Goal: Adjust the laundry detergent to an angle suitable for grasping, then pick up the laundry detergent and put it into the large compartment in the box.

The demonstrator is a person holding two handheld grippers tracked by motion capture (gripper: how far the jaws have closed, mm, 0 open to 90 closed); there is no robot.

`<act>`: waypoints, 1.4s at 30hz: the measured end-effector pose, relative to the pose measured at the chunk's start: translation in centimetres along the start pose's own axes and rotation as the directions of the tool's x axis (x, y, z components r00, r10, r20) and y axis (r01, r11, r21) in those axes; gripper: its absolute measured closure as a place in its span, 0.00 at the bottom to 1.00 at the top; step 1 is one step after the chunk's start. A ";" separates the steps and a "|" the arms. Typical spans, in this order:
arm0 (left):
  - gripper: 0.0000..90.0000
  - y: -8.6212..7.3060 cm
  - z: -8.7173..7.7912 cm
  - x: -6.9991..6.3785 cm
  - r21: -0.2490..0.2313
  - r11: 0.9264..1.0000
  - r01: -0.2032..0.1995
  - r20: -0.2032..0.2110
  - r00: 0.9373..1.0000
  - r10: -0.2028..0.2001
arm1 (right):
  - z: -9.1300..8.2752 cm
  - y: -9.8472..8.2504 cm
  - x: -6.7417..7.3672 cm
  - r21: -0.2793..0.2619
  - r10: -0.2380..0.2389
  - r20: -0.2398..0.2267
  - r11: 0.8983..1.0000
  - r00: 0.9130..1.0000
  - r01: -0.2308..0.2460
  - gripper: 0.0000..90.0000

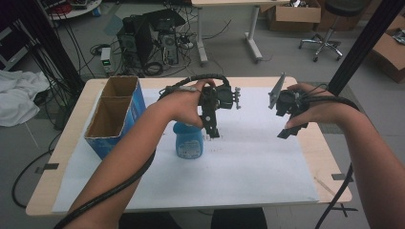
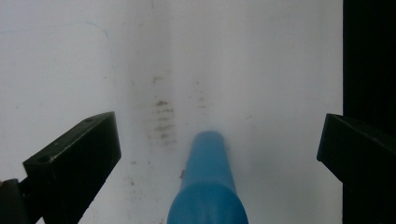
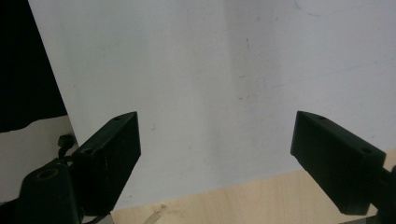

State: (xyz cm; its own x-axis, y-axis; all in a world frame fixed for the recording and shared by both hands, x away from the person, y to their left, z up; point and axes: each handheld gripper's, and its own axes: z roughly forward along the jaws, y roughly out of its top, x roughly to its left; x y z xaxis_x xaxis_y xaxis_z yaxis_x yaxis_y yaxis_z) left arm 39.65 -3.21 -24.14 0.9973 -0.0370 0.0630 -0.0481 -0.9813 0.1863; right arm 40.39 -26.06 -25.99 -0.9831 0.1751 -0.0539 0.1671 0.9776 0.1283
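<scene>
Hovering over the blue bottle (image 1: 189, 141) with the left gripper (image 1: 213, 132), jaws spread wide, bottle neck between them but untouched. Standing upright on the white surface (image 1: 248, 162), just right of the cardboard box (image 1: 114, 112). Right gripper (image 1: 288, 130) off to the side, jaws apart, holding nothing.

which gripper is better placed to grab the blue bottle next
Probably the left. The left gripper hovers right over the blue bottle, jaws open with the bottle's top between them. The right gripper hangs open over bare white sheet, farther off.
</scene>
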 end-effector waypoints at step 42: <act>0.00 0.2 -1.1 -0.1 -0.019 1.000 -0.012 -0.008 1.000 0.012 | -0.4 -0.5 0.4 -0.016 0.026 0.017 1.000 1.000 -0.025 0.18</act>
State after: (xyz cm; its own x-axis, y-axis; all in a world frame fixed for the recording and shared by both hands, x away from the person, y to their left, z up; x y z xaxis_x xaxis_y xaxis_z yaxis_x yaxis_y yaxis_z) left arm 39.53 -3.26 -23.06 0.9962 -0.0474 0.0736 -0.0616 -0.9770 0.2042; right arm 39.90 -26.49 -25.69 -0.9770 0.2021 -0.0679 0.1907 0.9708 0.1454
